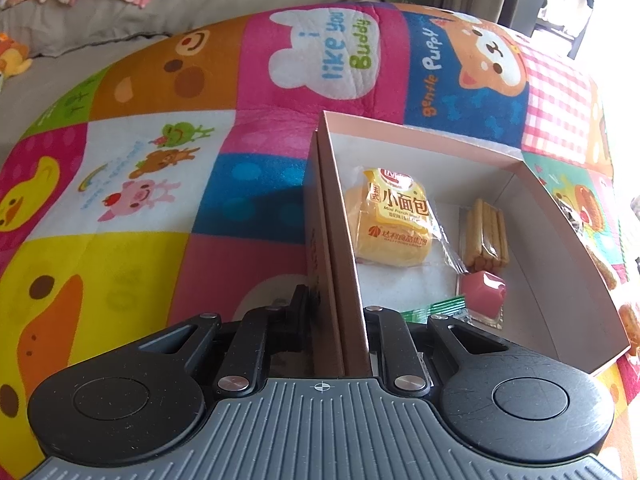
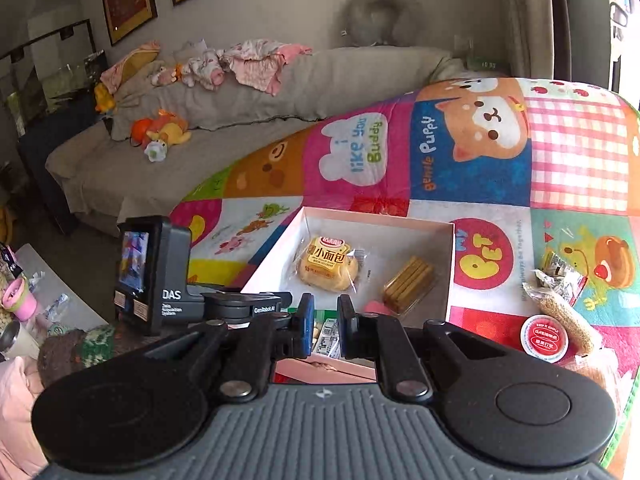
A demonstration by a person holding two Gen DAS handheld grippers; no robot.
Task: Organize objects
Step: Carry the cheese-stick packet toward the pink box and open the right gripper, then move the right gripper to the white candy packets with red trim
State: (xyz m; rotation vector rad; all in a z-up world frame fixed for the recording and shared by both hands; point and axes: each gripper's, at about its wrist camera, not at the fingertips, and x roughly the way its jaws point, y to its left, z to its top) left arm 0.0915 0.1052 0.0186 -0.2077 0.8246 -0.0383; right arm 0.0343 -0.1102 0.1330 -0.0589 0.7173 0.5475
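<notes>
Two grippers are at work over a pink cardboard box point(image 2: 451, 264) that lies on a quilt point(image 2: 472, 160) with bright cartoon squares. The left gripper point(image 1: 336, 320) is closed on the left wall of the box and holds it. The right gripper point(image 2: 322, 326) hangs above the near edge of the box with its jaws almost together and nothing between them.

Inside the box lie a small wrapped bread point(image 2: 328, 266), a pack of biscuit sticks point(image 2: 408, 285), a pink jelly cup point(image 1: 482, 292) and, near the front, a green-edged packet point(image 1: 434, 312). To the right of the box, on the quilt, wait a round red-lidded cup point(image 2: 544, 338), a clear bag of grains point(image 2: 568, 316) and a crumpled wrapper point(image 2: 560, 270), perhaps a candy.

These things look light. The bags are soft and slippery, better to pinch at the sealed end; the cup is stiff, take it by the rim. The quilt is soft, so things may sink.

Behind is a grey sofa point(image 2: 280, 92) with toys and clothes.
</notes>
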